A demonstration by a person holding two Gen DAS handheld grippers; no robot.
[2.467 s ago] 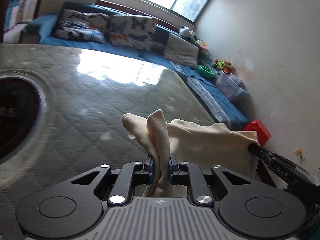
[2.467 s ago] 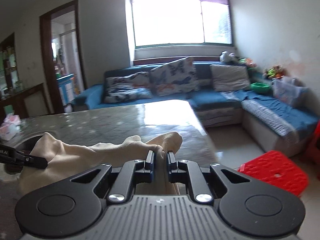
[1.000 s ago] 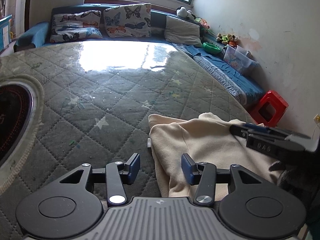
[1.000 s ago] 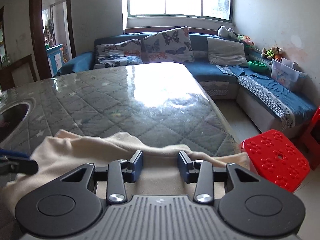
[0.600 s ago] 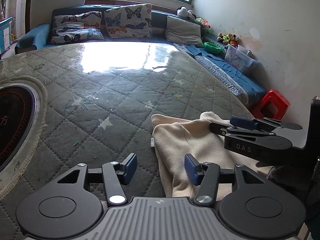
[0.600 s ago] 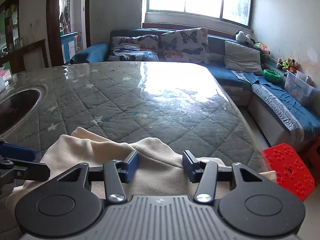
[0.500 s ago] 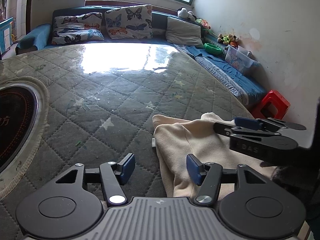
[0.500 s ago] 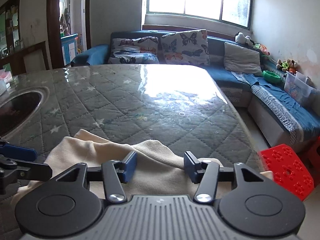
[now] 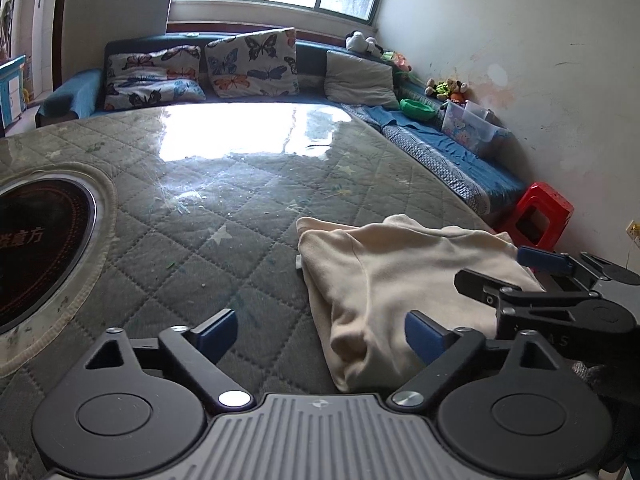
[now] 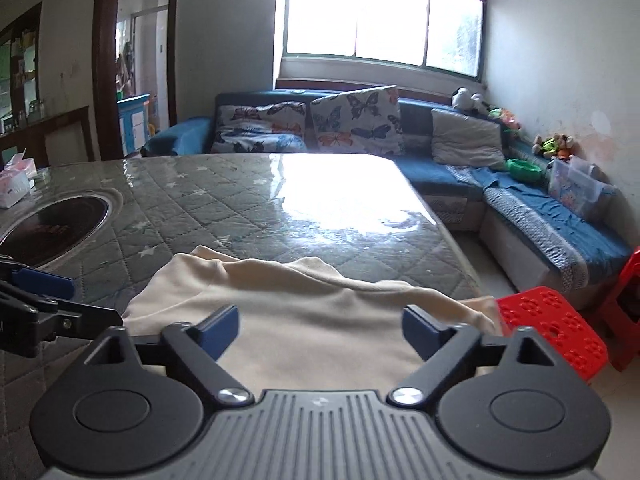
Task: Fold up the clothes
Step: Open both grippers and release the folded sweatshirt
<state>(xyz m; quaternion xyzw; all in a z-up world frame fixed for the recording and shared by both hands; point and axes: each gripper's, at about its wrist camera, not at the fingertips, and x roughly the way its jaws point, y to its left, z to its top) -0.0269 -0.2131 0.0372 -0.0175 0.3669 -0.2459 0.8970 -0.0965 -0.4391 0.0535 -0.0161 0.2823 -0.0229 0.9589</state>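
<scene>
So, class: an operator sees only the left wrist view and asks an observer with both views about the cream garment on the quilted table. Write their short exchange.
Operator: Does the garment reach the table's right edge?
Observer: Yes; it ends at that edge, beside the red stool.
Operator: Is the right gripper pressing it?
Observer: No; its jaws are opening, nothing pinched; cloth lies below between them.
Operator: Anything beyond the round inset?
Observer: A tissue box stands on the table there.
</scene>
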